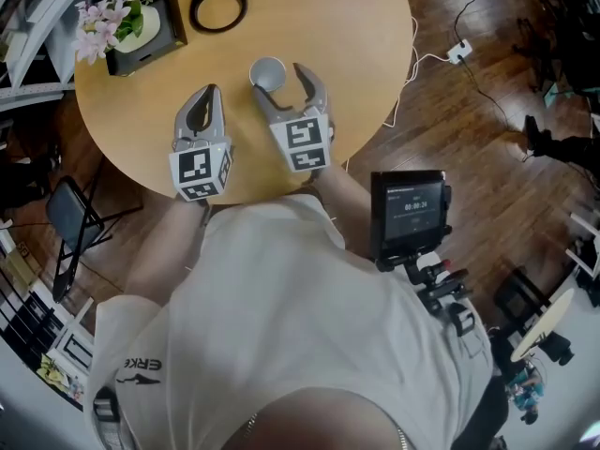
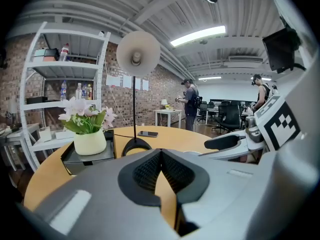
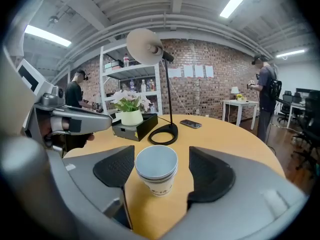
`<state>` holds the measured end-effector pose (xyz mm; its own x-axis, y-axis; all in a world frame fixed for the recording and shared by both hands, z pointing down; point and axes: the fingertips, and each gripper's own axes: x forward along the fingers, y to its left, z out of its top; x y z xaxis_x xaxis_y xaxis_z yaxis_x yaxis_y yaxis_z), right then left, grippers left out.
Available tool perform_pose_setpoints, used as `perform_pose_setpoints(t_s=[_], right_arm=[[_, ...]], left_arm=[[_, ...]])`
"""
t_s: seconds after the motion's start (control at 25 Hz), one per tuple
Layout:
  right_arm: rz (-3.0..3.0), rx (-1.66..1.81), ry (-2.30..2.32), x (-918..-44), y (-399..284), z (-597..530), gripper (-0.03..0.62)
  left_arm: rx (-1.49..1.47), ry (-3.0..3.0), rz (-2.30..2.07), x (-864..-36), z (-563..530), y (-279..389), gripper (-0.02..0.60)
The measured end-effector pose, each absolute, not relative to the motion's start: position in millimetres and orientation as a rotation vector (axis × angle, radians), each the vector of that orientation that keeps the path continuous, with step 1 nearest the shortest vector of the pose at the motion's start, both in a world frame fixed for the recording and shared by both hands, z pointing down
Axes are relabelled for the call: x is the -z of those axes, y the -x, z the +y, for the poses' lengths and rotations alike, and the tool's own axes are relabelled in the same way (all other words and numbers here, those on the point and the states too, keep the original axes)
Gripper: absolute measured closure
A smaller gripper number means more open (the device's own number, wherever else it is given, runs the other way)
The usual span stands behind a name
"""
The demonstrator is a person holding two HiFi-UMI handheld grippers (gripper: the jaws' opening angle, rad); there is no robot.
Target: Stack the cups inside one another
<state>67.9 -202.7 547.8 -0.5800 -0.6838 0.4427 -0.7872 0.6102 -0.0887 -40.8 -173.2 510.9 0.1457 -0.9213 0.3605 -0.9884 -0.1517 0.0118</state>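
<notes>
The left forearm [image 1: 167,244] and right forearm [image 1: 339,195] reached toward 12 o'clock in the head view. The left gripper [image 1: 208,92] pointed at about 12 o'clock, tipped slightly down, its jaws closed together. The right gripper [image 1: 279,78], just beside it at 3 o'clock, aimed nearer 11 o'clock, with its jaws spread wide.

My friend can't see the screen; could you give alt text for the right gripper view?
Nested white paper cups stand upright on a round wooden table, between the right gripper's open grey jaws, untouched. Behind stand a black lamp and a cream pot of pink flowers.
</notes>
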Motion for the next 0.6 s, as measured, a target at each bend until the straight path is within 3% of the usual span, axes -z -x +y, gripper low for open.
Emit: perform_pose_setpoints(t_s=[0.6], right_arm=[[-2.435,-0.262,-1.421,-490,-59,-121,0.391]], left_arm=[[-0.247,-2.374,-1.726,-484,-110,47,0.58]])
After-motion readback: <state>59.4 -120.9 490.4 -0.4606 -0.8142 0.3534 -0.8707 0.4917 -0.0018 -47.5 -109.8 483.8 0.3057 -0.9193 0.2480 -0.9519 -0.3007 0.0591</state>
